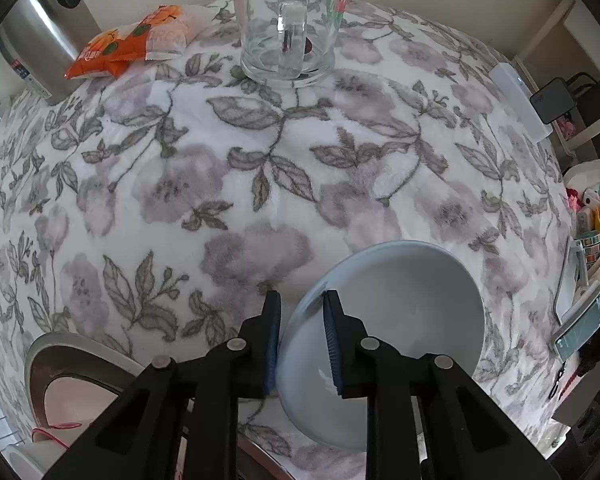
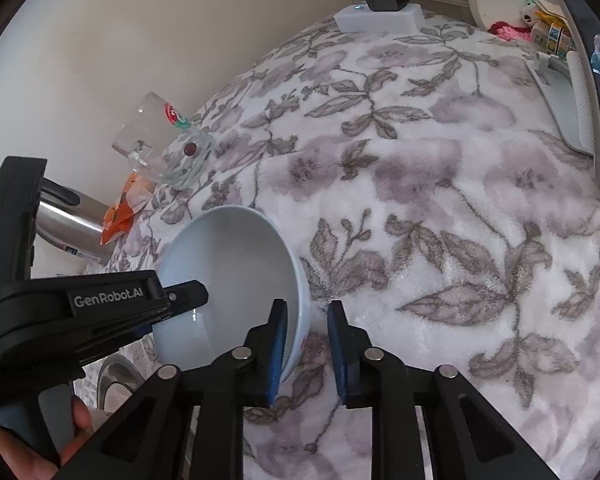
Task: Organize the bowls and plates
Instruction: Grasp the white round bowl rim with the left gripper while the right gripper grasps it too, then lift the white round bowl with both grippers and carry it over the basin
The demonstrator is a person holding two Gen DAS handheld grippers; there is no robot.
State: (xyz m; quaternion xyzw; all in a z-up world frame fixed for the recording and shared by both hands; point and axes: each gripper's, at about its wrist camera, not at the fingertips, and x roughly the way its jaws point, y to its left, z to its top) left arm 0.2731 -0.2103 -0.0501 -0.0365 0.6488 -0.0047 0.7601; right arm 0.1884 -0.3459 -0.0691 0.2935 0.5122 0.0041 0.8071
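Left wrist view, lower centre: the left gripper pinched the pale blue ceramic bowl by its rim; the right gripper likewise straddled the opposite rim, its grip uncertain.

Left tongs and right tongs each straddle something, pads parted.

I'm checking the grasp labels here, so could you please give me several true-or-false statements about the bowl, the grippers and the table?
1. The left gripper straddles the rim of the pale blue ceramic bowl. True.
2. The right gripper is empty. False: it straddles the bowl's opposite rim.
3. The clear glass mug lies tipped over. False: it stands upright.
4. An orange snack packet lies beside the steel kettle. True.
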